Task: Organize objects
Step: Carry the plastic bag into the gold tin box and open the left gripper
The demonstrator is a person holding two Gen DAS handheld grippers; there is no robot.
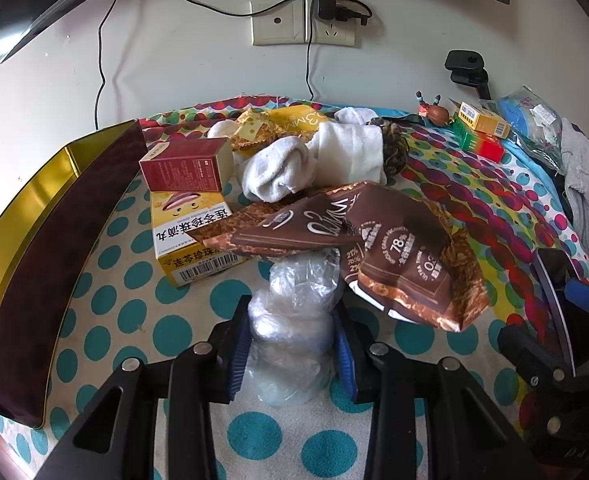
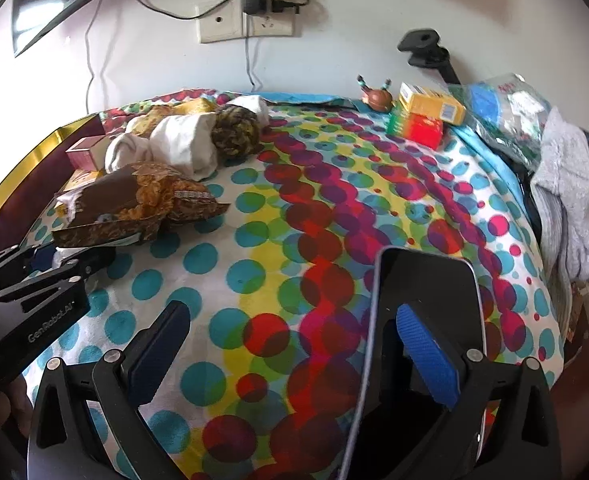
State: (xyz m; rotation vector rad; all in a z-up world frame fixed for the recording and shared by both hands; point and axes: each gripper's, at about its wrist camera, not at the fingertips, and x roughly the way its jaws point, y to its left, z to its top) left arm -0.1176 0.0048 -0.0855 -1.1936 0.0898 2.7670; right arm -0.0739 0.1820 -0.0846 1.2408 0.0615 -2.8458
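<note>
Pinching a crumpled clear plastic bag (image 1: 292, 334), left gripper (image 1: 292, 344) has both blue pads against it, just in front of the brown snack bag (image 1: 374, 248). Right gripper (image 2: 294, 344) spread wide over the dotted cloth (image 2: 254, 280), beside a black phone (image 2: 426, 280).

Boxes: four. Red box (image 1: 184, 168) atop yellow box (image 1: 188, 236); second pair, yellow carton (image 1: 482, 120) on red-green carton (image 1: 482, 144).
Brown snack bags: two (image 1: 294, 228), (image 1: 406, 264).
Phone (image 2: 426, 320): one.
Tray (image 1: 26, 220): one.
Crab figurine (image 1: 434, 110): one.
</note>
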